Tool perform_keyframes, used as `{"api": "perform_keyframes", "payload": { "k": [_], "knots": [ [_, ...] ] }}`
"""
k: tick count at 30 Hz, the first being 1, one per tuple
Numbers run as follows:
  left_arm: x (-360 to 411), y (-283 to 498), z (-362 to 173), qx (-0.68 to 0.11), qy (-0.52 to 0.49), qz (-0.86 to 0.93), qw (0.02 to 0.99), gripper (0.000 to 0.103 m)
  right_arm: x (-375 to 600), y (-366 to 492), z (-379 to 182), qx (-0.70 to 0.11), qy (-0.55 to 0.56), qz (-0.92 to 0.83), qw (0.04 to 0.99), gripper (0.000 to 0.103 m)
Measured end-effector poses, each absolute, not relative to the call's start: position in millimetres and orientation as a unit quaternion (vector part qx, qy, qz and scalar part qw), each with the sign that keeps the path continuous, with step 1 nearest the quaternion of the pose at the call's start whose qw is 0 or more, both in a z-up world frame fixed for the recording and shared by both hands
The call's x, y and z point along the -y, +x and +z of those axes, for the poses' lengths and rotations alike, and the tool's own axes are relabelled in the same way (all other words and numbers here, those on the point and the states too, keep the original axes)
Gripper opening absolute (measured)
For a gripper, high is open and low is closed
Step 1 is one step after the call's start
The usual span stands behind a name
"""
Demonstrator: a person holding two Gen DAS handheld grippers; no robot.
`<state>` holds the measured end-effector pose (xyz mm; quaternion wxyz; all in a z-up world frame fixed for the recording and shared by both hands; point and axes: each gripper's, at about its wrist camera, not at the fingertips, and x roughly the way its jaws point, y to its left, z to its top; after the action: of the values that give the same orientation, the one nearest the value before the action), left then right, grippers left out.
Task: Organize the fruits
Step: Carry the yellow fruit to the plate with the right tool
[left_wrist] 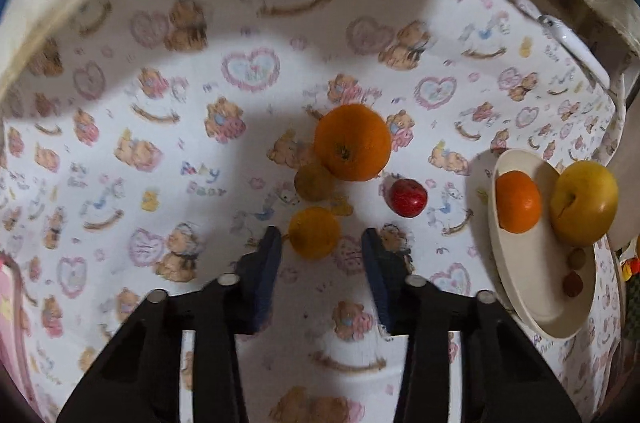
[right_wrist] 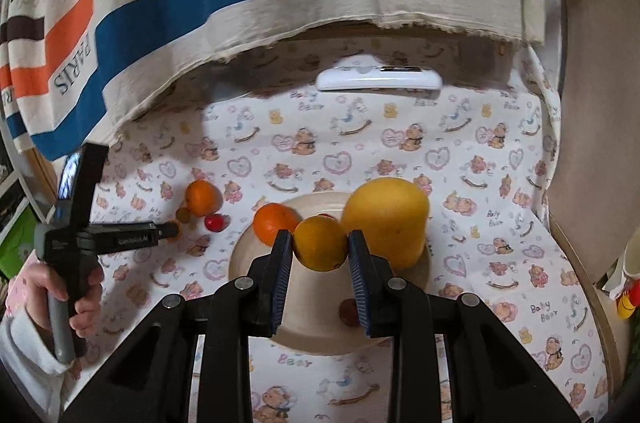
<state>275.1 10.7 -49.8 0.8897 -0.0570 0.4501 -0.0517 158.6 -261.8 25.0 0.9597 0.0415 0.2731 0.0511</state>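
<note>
A small orange (right_wrist: 320, 243) is clamped in the right gripper (right_wrist: 320, 255) above the plate (right_wrist: 256, 255), where a mandarin (right_wrist: 274, 223) and a big yellow fruit (right_wrist: 386, 221) already lie. It seems ready to be set down. The left gripper (left_wrist: 320, 243) is not clamped on the loose orange (left_wrist: 314, 232) on the cloth (left_wrist: 120, 143); a squeeze is needed next.

Plate (left_wrist: 532, 287) right of loose fruits (left_wrist: 352, 143) on tablecloth (left_wrist: 120, 143).

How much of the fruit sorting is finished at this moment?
Done: an orange and a big yellow fruit sit on the plate. In hand: the right gripper clamps a yellow-orange fruit above it. Left: large orange, red fruit and small ones.
</note>
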Motion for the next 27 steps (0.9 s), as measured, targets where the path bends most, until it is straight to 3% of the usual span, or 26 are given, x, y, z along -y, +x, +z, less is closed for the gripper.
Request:
{"api": "perform_keyframes", "payload": {
  "k": [2,17,27],
  "knots": [
    [-10,277,-52,-0.449,-0.058,-0.057,0.89,0.027,266,160,23,-0.276,0.046,0.046,0.959,0.03],
    [46,221,3,-0.394,-0.009,-0.118,0.911,0.027,283,165,19,-0.298,0.086,0.065,0.948,0.03],
    [96,209,1,-0.407,0.0,-0.172,0.897,0.027,280,179,0,-0.353,0.099,0.095,0.925,0.03]
  ]
}}
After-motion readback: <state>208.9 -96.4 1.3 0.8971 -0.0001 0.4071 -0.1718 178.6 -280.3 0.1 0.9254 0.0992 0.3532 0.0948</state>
